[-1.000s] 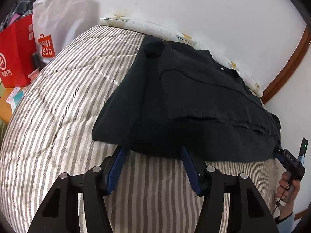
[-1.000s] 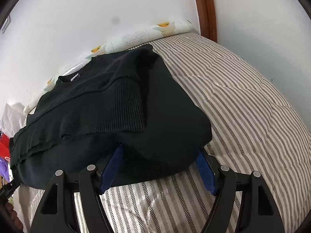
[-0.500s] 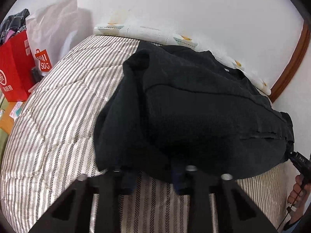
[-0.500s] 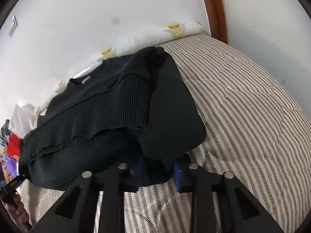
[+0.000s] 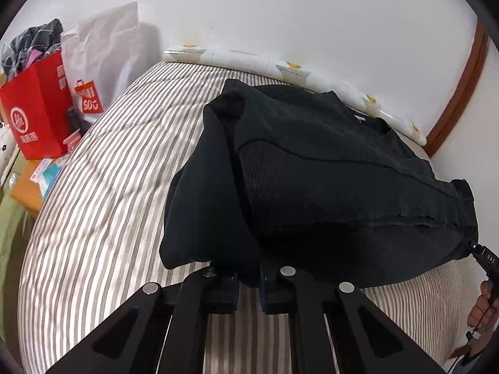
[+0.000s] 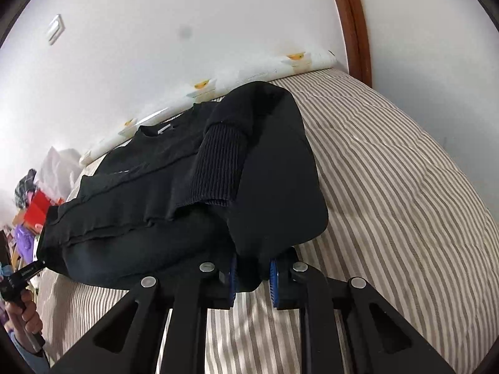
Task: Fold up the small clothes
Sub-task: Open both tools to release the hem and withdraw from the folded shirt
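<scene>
On striped bed (image 5: 109, 171) | one black sweater (image 5: 327, 162) | two tongs: left tongs (image 5: 249, 277), right tongs (image 6: 252, 275) both clenched on hem

You've got even, soft daylight here, bright on the white wall (image 5: 312, 25) and no hard glare anywhere. The black sweater (image 5: 327, 171) swallows it: its folds read as near-flat black, only the ribbed cuff (image 6: 218, 168) showing texture. A dark shadow sits under the sweater's raised hem on the striped quilt (image 5: 103, 187). Left of the sweater, the stripes smear with motion blur. Fisheye bends the brown door frame (image 6: 355, 21), and black vignette eats every corner.
</scene>
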### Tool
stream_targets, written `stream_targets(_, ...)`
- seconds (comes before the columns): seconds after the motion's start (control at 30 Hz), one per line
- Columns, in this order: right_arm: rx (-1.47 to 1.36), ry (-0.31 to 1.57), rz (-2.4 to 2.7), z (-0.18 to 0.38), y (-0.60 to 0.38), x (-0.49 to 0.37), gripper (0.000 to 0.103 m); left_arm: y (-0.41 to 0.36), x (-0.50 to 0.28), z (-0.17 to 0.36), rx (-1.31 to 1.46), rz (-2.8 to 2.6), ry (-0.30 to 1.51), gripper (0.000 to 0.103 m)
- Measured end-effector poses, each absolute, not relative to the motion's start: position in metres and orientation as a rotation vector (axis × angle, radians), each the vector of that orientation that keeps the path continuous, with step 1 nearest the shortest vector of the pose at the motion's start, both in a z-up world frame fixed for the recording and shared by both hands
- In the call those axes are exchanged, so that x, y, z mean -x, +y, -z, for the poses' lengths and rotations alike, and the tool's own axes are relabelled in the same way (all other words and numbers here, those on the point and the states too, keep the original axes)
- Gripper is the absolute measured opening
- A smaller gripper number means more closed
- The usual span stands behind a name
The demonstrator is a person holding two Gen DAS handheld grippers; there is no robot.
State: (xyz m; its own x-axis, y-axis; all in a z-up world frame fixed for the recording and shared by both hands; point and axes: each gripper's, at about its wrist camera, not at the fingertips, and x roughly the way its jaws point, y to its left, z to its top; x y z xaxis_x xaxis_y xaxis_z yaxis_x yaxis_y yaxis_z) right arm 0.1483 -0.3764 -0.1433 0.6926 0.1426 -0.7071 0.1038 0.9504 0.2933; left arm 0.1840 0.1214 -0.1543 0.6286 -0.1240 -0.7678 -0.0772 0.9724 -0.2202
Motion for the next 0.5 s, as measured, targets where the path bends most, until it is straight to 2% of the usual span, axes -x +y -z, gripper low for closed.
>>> stream_targets(0.27,-0.304,0.818,-0.027,0.154,-0.384,-0.073,0.016,0.117,-0.109,0.161,0.218,0.068,0.897,0.010)
stream_targets(0.37,-0.295,0.840,-0.018,0.158,-0.388,-0.056,0.021,0.112,-0.096,0.162,0.198,0.076,0.895,0.010)
stream_targets(0.43,-0.257,0.863,0.016,0.153,-0.387,-0.047,0.028,0.110,-0.092,0.162,0.191,0.073,0.903,0.010)
stream_targets(0.5,-0.223,0.870,0.043,0.145,-0.385,-0.042,0.029,0.110,-0.090,0.160,0.186,0.068,0.911,0.014)
